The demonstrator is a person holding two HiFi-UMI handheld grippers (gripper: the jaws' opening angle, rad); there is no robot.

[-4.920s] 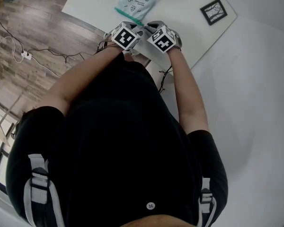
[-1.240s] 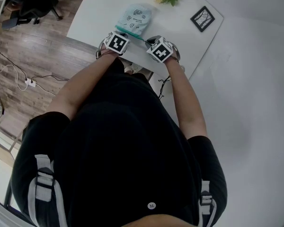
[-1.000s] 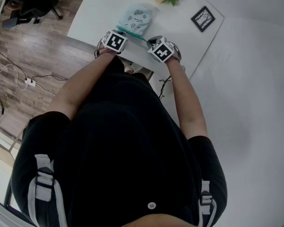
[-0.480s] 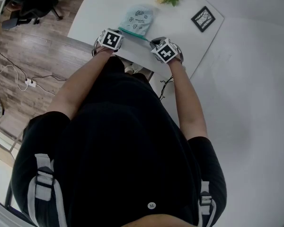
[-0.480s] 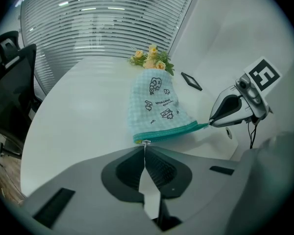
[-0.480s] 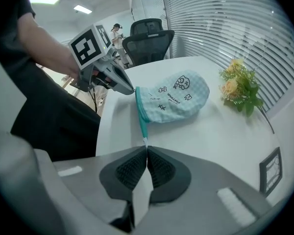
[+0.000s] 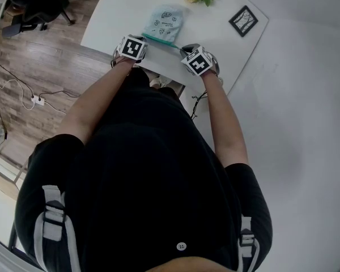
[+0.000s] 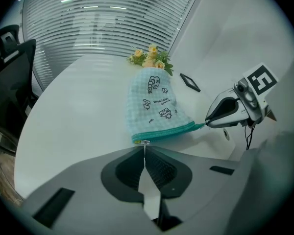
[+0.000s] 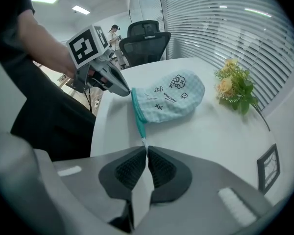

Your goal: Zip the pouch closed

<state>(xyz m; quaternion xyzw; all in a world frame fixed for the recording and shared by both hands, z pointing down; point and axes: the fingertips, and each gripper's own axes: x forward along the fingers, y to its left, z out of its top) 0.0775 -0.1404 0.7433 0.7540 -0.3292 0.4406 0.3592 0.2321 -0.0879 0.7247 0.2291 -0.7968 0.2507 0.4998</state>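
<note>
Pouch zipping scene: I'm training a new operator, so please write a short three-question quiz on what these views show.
1. True or false: the pouch lies on the floor.
2. What is the left gripper shut on? A the flowers; B the zipper pull; C the picture frame.
3. Fill in: the right gripper pinches the other end of the pouch's teal ____.

Key: 1 false, it lies on the white table. 2 B. 3 zipper.
</note>
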